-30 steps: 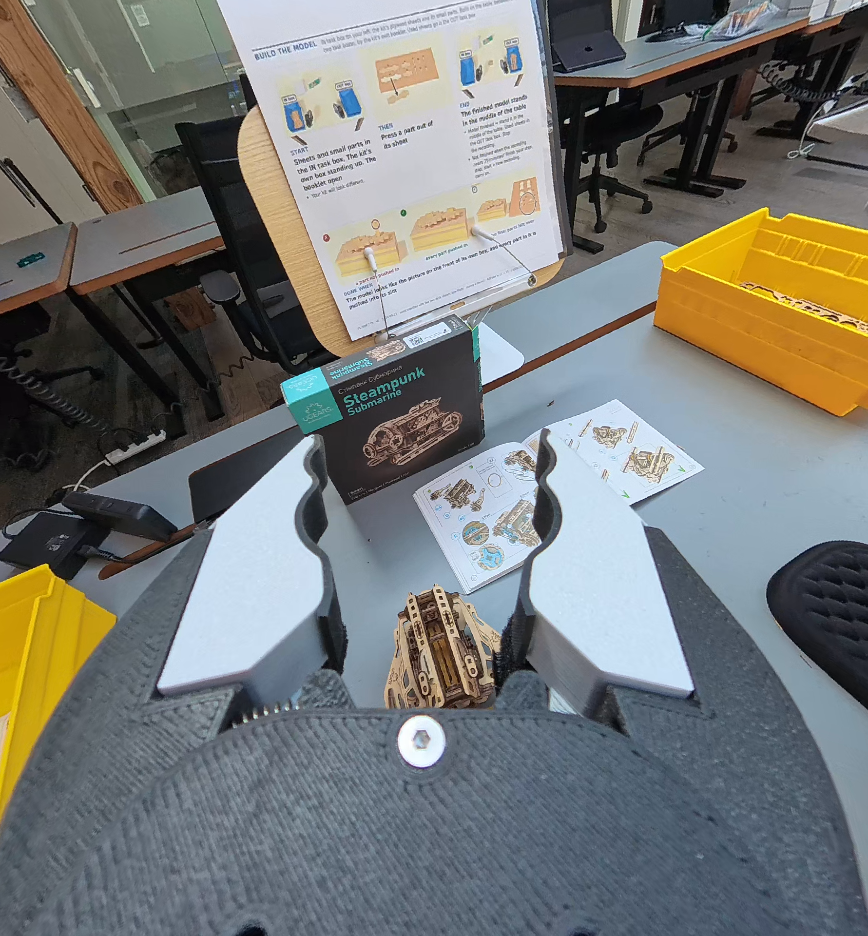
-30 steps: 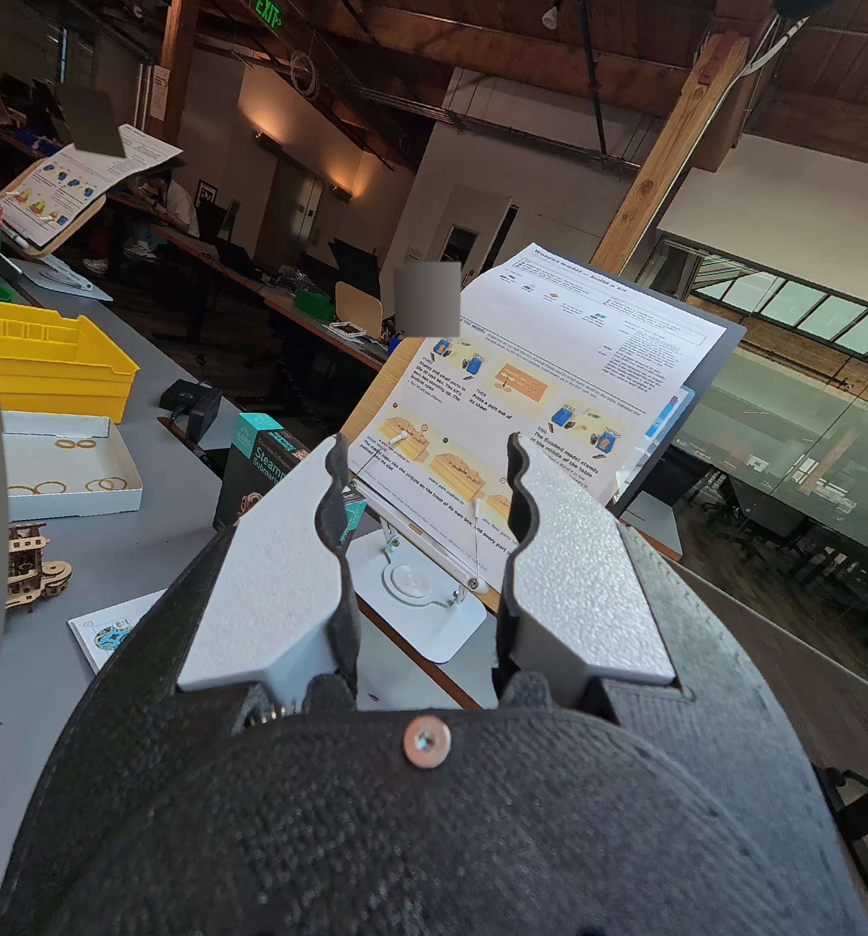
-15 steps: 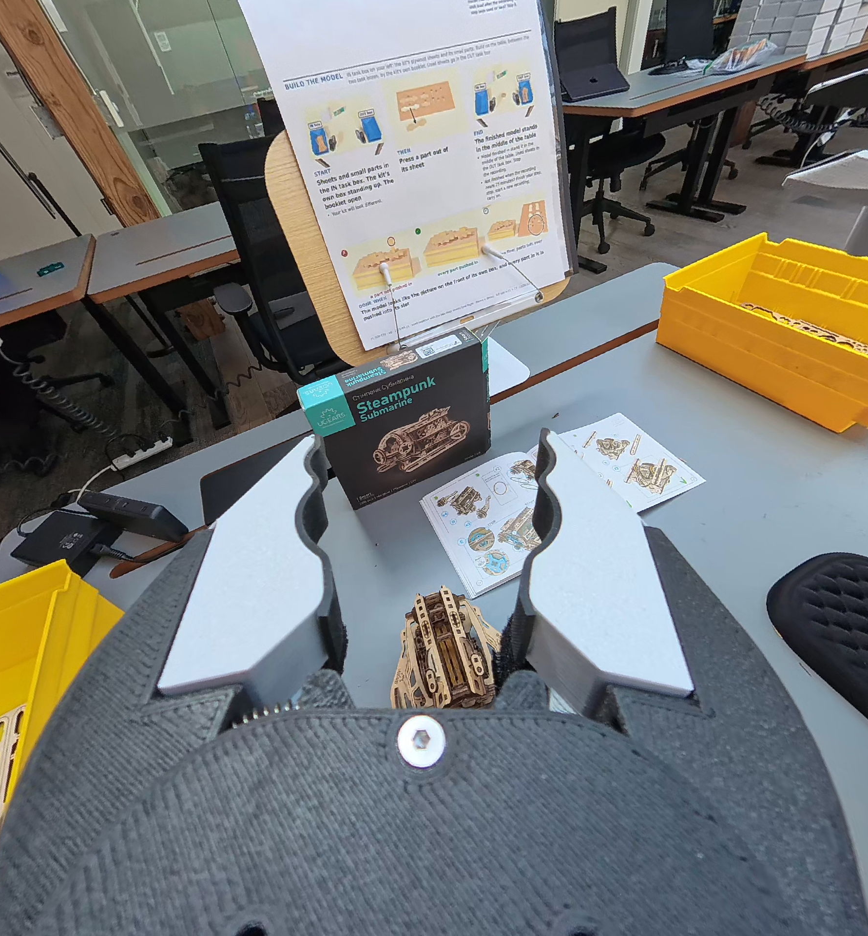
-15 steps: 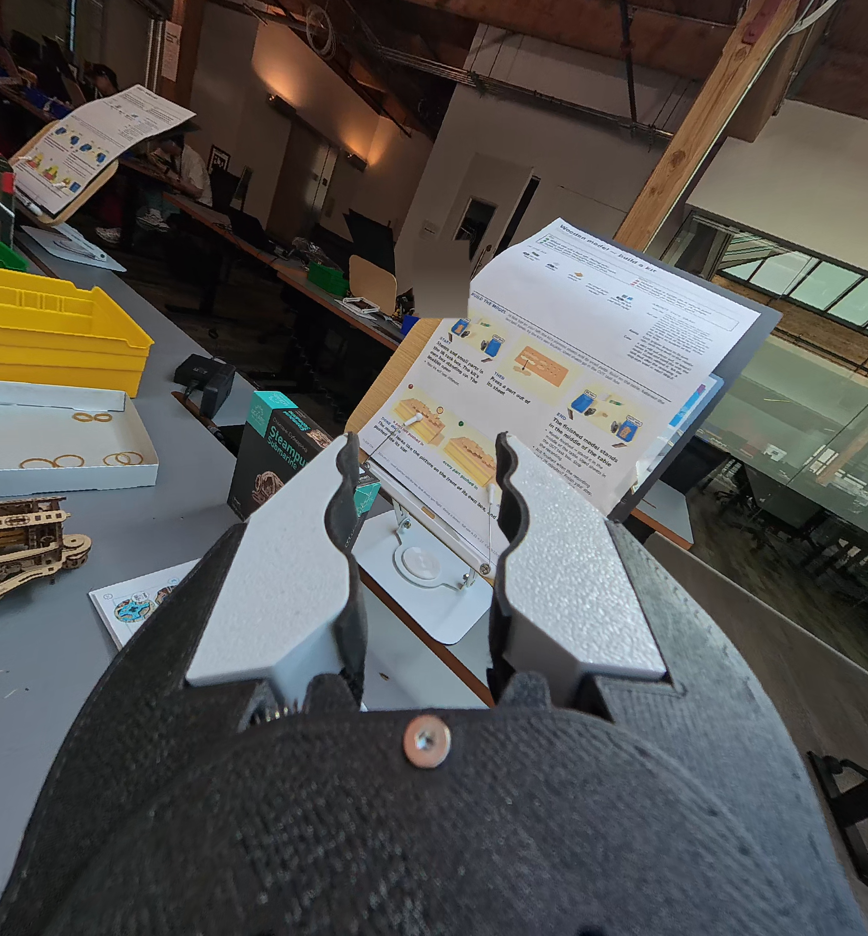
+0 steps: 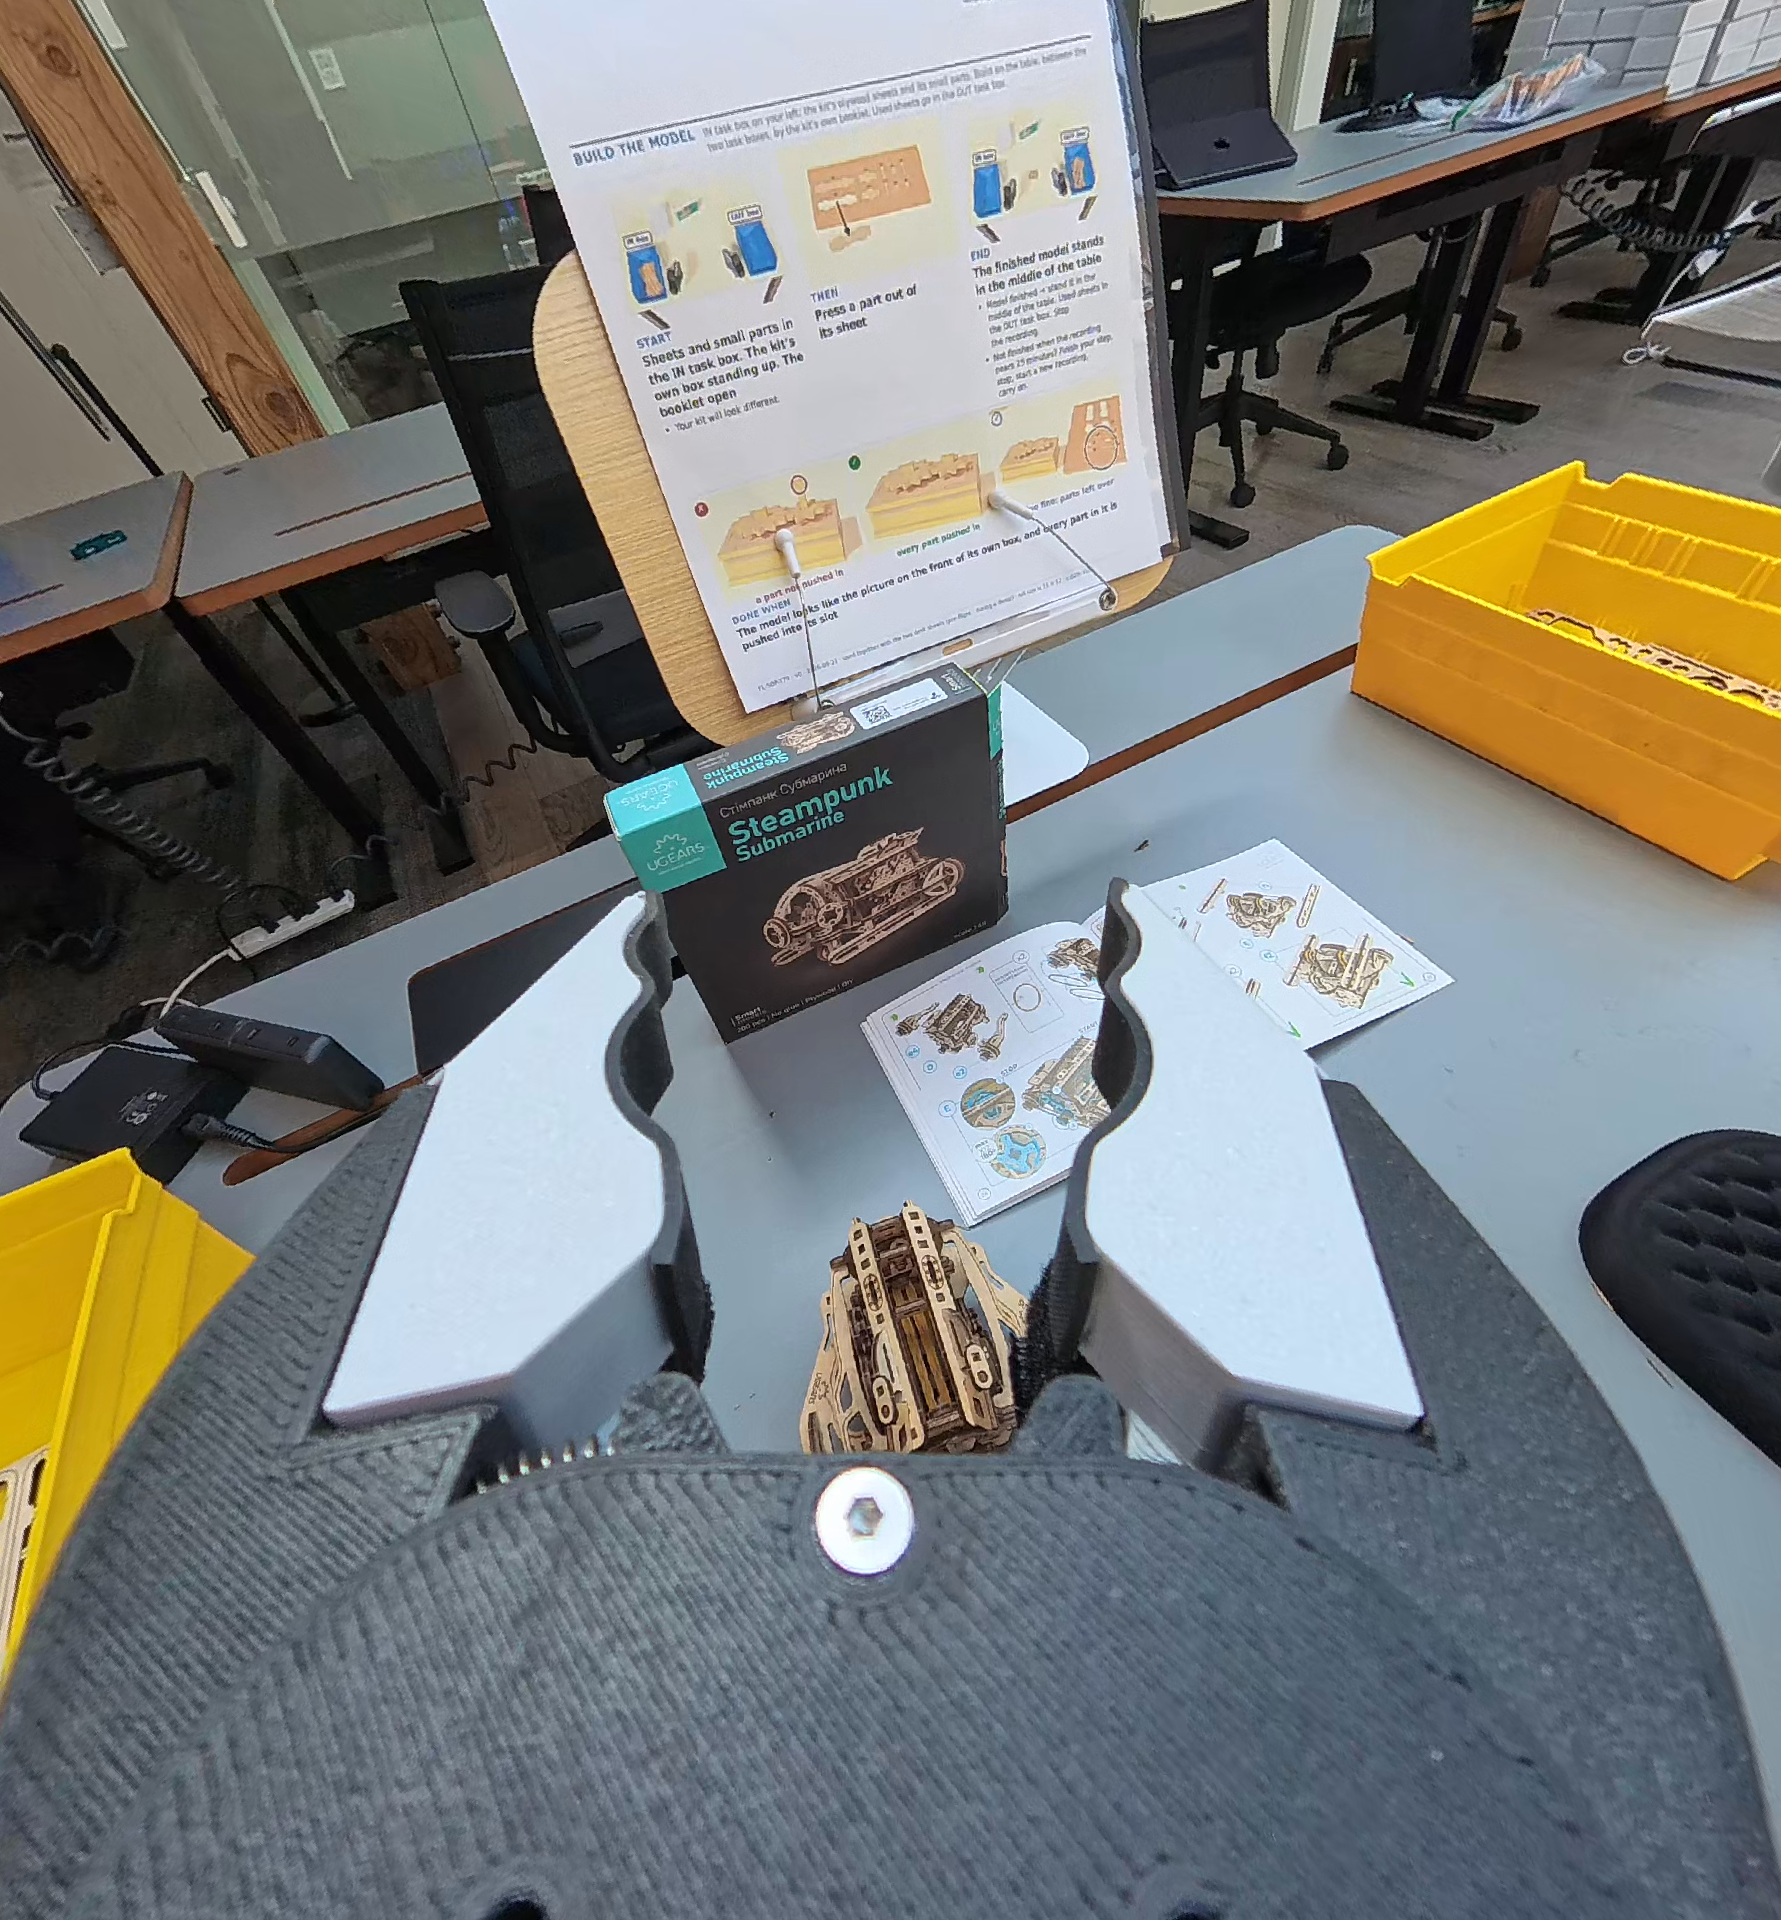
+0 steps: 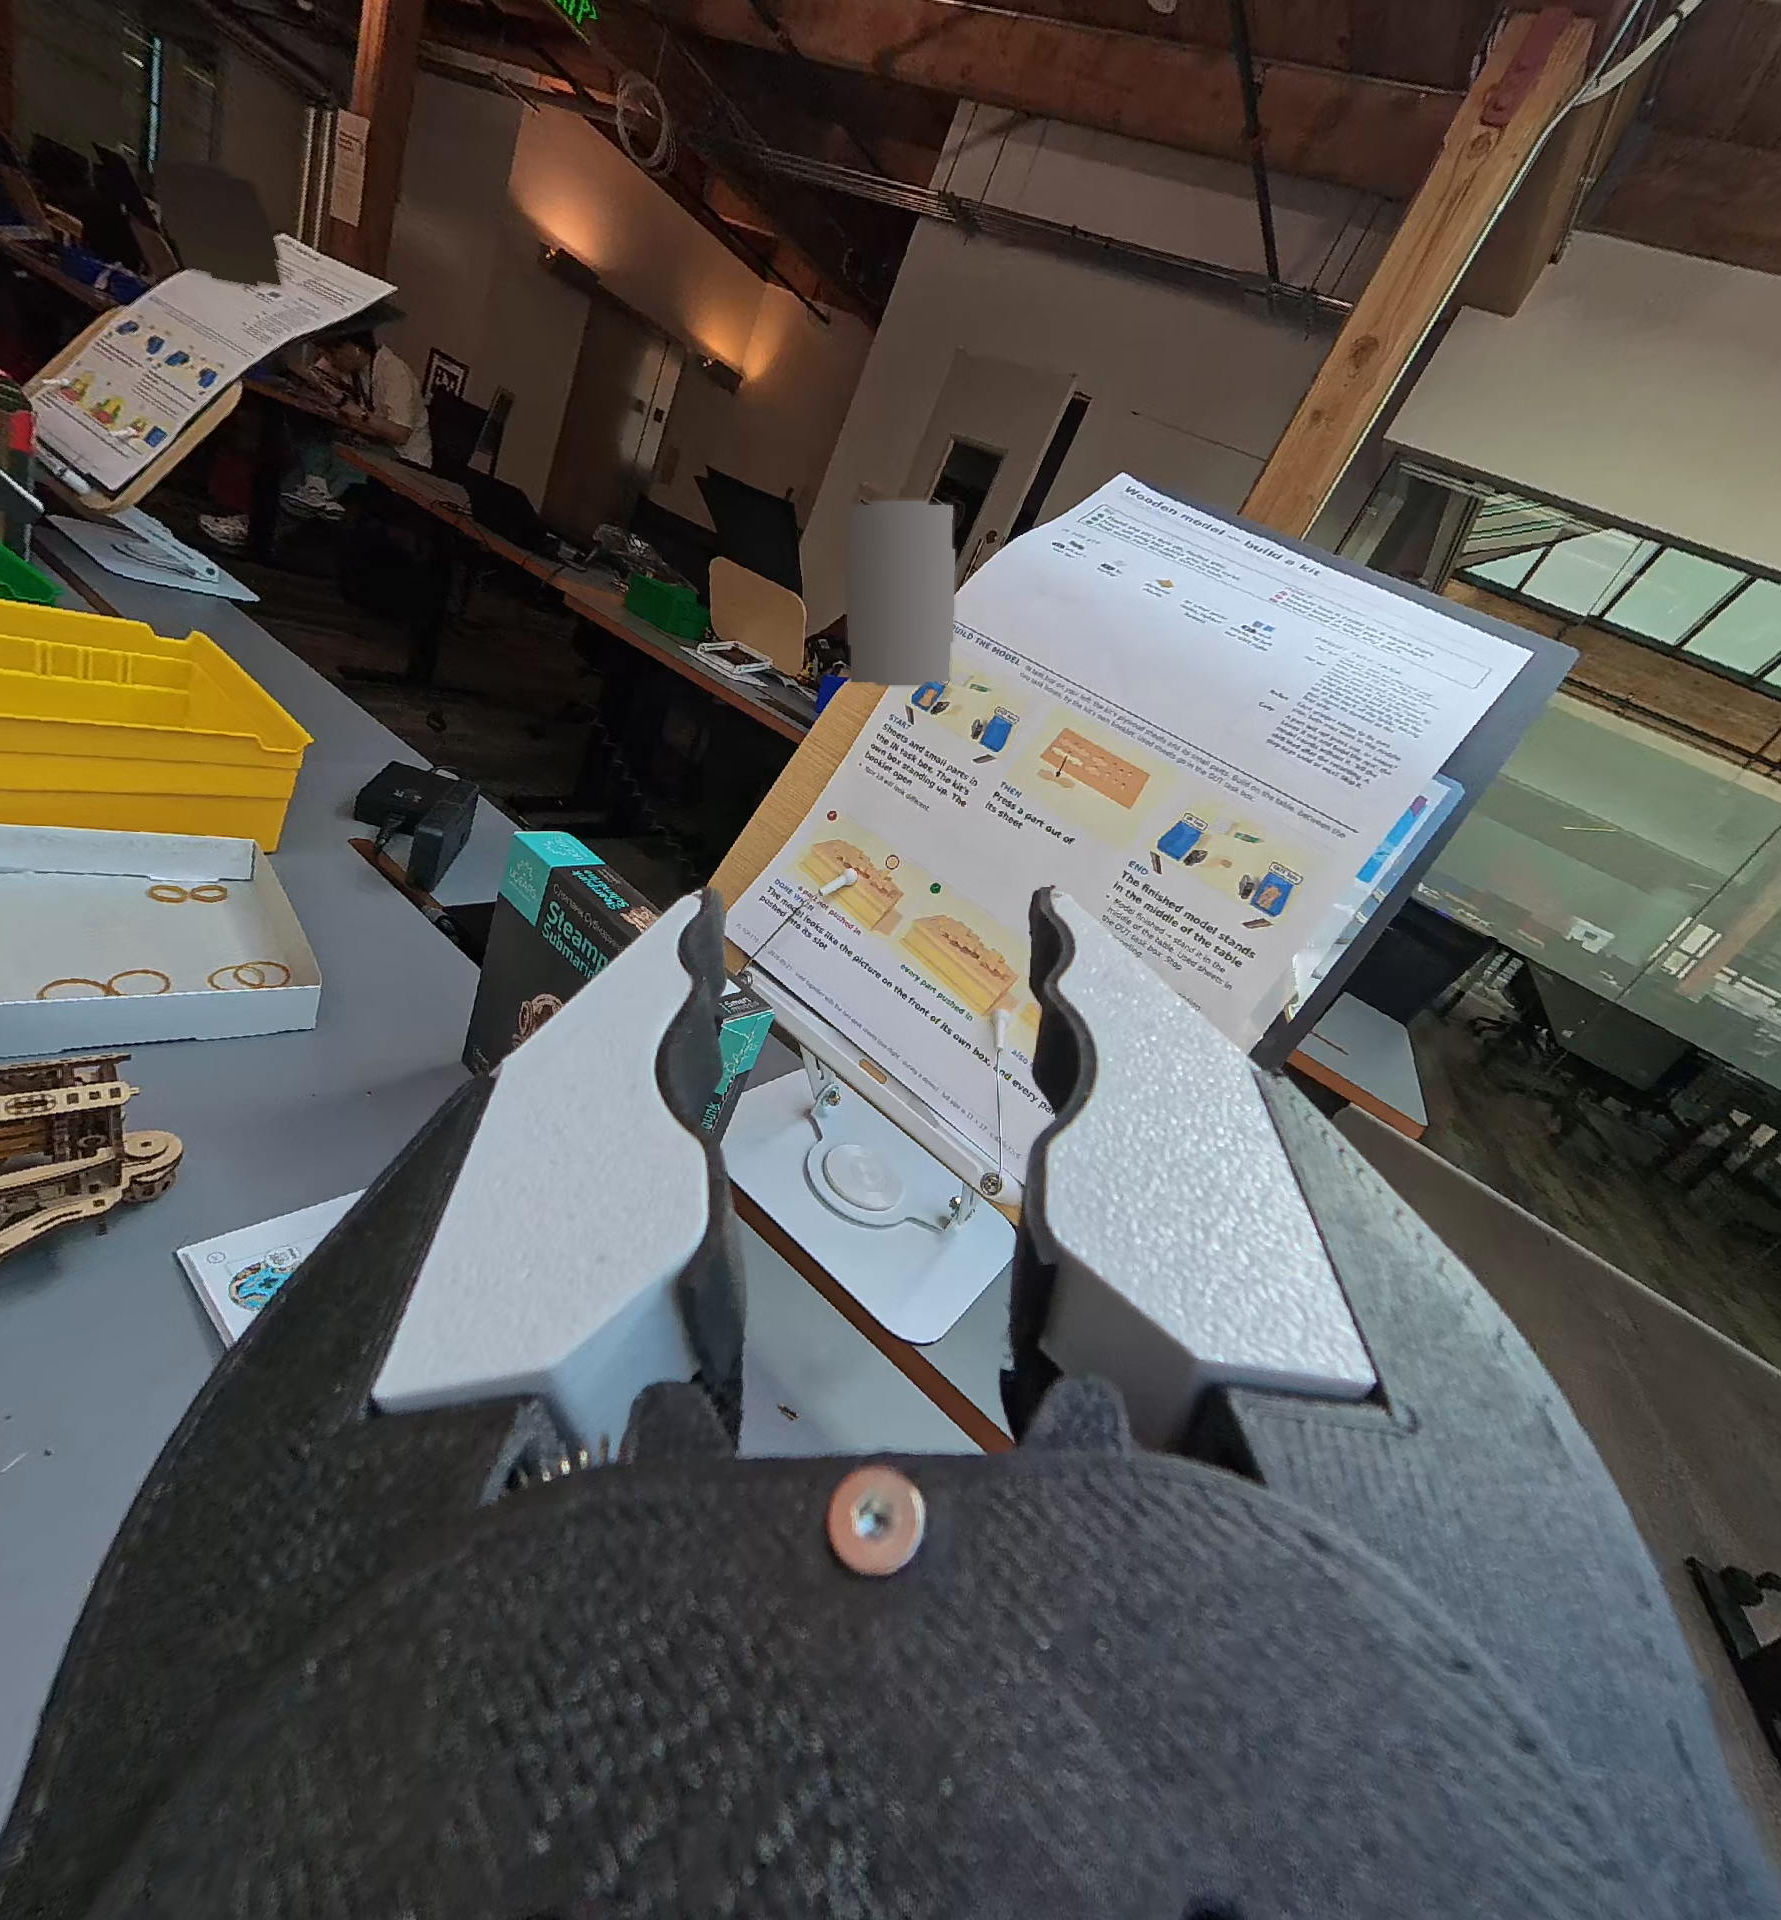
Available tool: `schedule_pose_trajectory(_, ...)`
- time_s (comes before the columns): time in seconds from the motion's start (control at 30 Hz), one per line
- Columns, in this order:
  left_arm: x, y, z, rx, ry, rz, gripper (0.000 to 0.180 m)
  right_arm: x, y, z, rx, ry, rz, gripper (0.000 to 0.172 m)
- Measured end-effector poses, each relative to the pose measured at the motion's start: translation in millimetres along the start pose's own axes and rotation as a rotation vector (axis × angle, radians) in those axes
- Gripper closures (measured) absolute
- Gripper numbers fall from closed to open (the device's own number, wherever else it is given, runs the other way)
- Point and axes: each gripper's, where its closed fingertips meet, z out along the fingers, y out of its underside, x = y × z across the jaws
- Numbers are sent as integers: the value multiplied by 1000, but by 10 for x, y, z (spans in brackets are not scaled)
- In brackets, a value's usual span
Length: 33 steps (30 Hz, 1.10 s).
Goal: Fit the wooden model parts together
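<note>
- The wooden model (image 5: 907,1340) at the bottom middle looks partly built.
- More wooden sheets (image 5: 1675,660) wait in the yellow box (image 5: 1551,717).
- Both claws, left (image 5: 881,956) and right (image 6: 870,940), are apart and hold nothing.

A grey bench (image 5: 1488,1039) carries a yellow bin (image 5: 1592,665) at the right and another (image 5: 55,1299) at the left, an upright dark kit box (image 5: 824,873), an open booklet (image 5: 1270,966), a wooden model (image 5: 907,1340), a white tray (image 6: 117,935) and a sheet stand (image 6: 865,1226).
</note>
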Motion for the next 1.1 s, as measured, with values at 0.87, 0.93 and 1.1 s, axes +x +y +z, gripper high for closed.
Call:
schedule_pose_trajectory(0.87, 30, 7, 13, -4, 6, 10, 99, -18, 105, 36, -59, -4, -23, 128)
schedule_pose_trajectory(0.93, 30, 16, 24, -9, 6, 10, 99, -4, 106, 33, -62, 3, -31, 128)
schedule_pose_trajectory(1.1, 57, 29, 45, -19, 8, 22, 99, 13, 96, 22, -57, 6, -30, 128)
